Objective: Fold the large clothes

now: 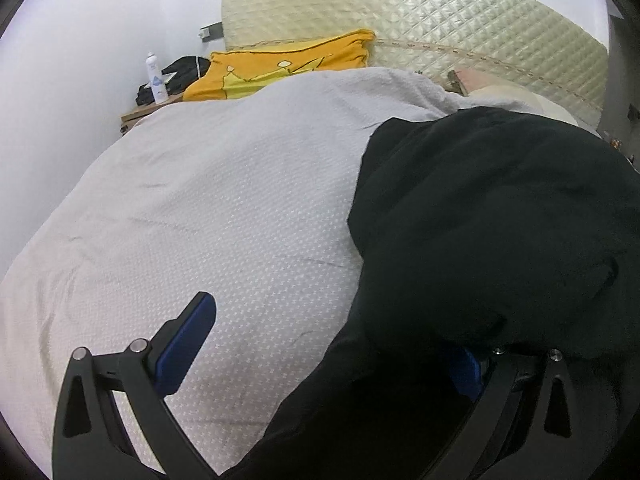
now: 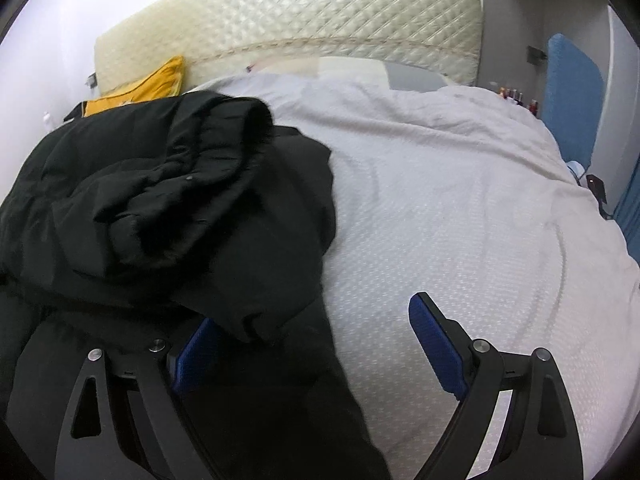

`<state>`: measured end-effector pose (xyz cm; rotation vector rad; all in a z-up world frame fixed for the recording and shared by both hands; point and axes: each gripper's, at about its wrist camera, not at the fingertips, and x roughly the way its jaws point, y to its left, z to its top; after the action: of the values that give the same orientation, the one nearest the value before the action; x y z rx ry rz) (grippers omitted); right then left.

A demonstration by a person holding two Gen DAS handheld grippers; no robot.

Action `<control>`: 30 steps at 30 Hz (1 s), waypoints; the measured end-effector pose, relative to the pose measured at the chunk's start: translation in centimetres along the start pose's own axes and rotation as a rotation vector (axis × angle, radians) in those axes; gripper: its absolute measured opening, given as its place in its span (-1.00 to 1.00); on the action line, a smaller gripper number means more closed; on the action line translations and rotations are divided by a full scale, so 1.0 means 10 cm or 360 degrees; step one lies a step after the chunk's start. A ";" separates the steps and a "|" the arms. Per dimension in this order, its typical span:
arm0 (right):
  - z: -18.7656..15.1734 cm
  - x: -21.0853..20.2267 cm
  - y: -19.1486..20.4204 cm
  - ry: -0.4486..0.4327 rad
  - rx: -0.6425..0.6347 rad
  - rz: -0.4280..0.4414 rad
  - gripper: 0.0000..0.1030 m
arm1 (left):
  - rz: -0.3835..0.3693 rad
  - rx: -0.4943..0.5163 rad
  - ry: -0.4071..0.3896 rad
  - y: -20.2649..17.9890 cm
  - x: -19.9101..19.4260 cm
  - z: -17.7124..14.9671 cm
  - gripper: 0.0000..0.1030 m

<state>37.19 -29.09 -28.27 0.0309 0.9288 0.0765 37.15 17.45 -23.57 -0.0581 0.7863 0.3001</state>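
Observation:
A bulky black jacket (image 1: 500,220) lies crumpled on a white bedcover (image 1: 220,200). In the left wrist view it fills the right side. My left gripper (image 1: 328,344) stands wide open over its edge. The left pad (image 1: 188,344) is over bare bedcover, and the right pad (image 1: 464,372) is mostly hidden under black fabric. In the right wrist view the jacket (image 2: 160,200) fills the left side, one sleeve cuff hanging over my left pad (image 2: 200,356). My right gripper (image 2: 316,344) is open, with the jacket's edge between its jaws and its right pad (image 2: 436,348) over the bedcover (image 2: 460,220).
A quilted cream headboard (image 1: 440,28) stands at the far end, with a yellow pillow (image 1: 288,68) in front of it. A spray bottle (image 1: 156,80) and a black bag (image 1: 176,76) sit on a nightstand at far left. A blue padded panel (image 2: 572,88) and small bottles (image 2: 516,98) are at the bed's right.

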 end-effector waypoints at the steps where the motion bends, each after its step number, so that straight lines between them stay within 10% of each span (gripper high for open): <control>1: 0.00 -0.02 -0.05 0.0009 0.0038 0.0020 0.74 | -0.0007 -0.0012 0.0006 0.02 0.00 0.01 0.98; 9: 0.11 -0.57 0.05 -0.0032 0.0120 0.0184 0.74 | -0.0190 0.0024 -0.0106 -0.07 -0.77 0.07 0.97; 20: 0.81 -2.59 0.77 -0.0492 0.0014 0.0324 0.77 | -0.0433 -0.0001 -0.0412 -0.32 -2.51 0.49 0.98; 30: 0.82 -3.95 0.91 -0.0576 0.0005 0.0359 0.78 | -0.0656 0.0003 -0.0457 0.07 -3.88 0.50 0.98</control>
<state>19.76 -23.14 8.69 0.1482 0.5604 0.2697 14.57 9.42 7.32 -0.1687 0.4740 -0.0834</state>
